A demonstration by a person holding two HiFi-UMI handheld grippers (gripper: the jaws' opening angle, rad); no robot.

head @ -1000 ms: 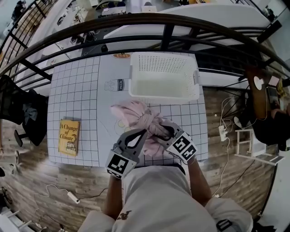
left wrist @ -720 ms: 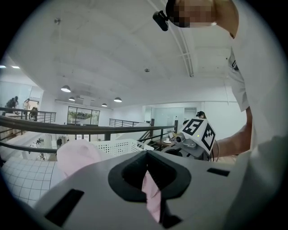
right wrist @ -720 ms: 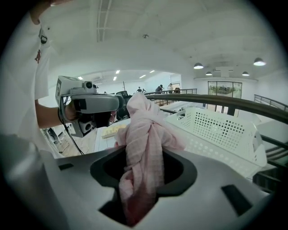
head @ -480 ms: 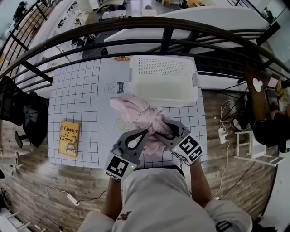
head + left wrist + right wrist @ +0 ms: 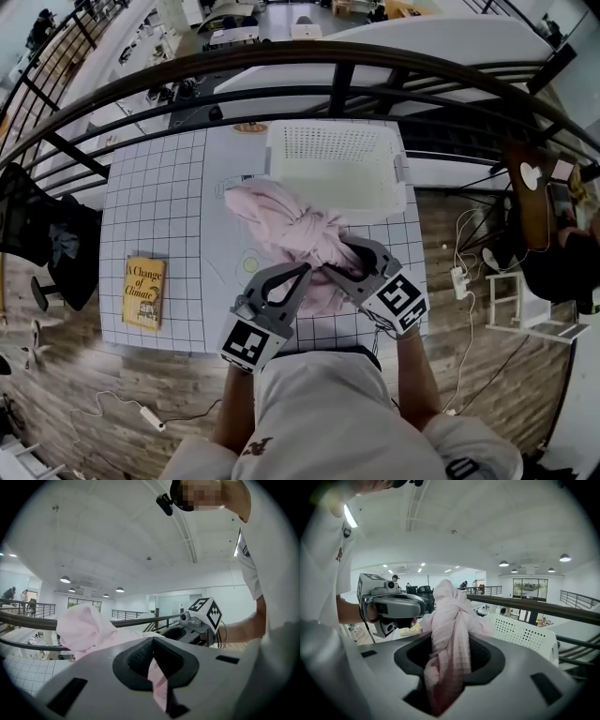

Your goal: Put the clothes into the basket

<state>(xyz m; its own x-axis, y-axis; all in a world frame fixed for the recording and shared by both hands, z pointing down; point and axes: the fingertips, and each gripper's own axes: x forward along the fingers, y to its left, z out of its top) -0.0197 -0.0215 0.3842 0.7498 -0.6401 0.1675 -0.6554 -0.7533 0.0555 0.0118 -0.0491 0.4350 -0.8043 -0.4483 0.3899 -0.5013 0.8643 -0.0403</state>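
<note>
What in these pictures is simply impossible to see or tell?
- Head view: the pink cloth is bunched up, so whether it is one garment or several cannot be told. Its near end is hidden behind the left gripper and the right gripper.
- Head view: a printed mark on the table is half covered by the cloth.
- Head view: the book has lower print too small to read.
- Right gripper view: the basket hides its inside behind its own wall.

Your head camera looks steeply down on the table (image 5: 150, 187) from above your chest. Each gripper camera sits just behind its own jaws, facing the far railing (image 5: 340, 75). All three views share the pink cloth (image 5: 281, 211), close up.
</note>
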